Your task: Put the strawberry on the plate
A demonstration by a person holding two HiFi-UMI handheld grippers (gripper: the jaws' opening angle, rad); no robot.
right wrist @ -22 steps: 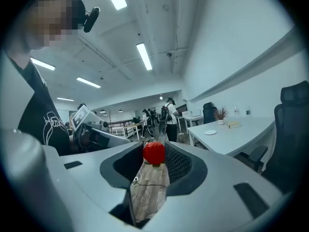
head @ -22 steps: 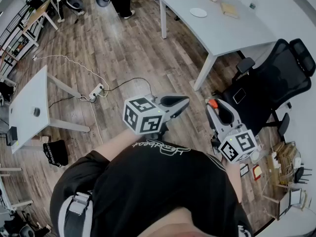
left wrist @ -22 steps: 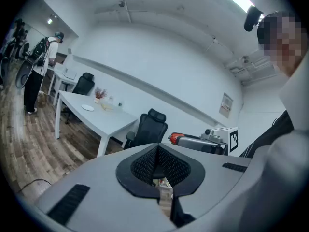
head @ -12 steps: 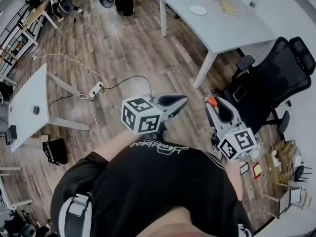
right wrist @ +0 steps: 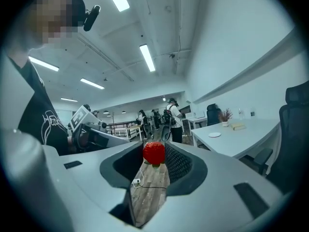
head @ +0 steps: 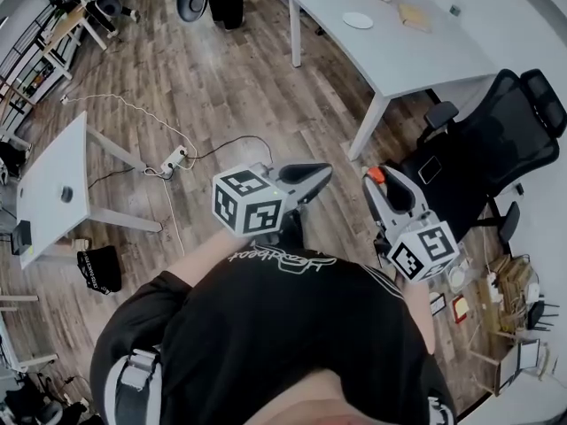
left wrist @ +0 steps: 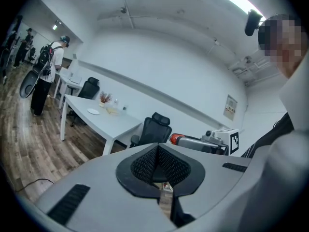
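Right claw (head: 376, 179): jaws pinch a small red strawberry (right wrist: 153, 152) at their tips. The fruit hangs clear of any surface, with the wood-plank floor (head: 230, 87) below. This claw is held about level.

Left claw (head: 319, 173): jaws pressed together, nothing between them. It sits near the right claw, on its left side.

Small round white plate (head: 357, 21): lies on the pale grey worktop (head: 416, 60), well ahead of both claws and slightly right of the right claw's line. The strawberry is not yet on it.

Black office chair (head: 496, 140): stands to the right of the right claw, beside the worktop's near corner.
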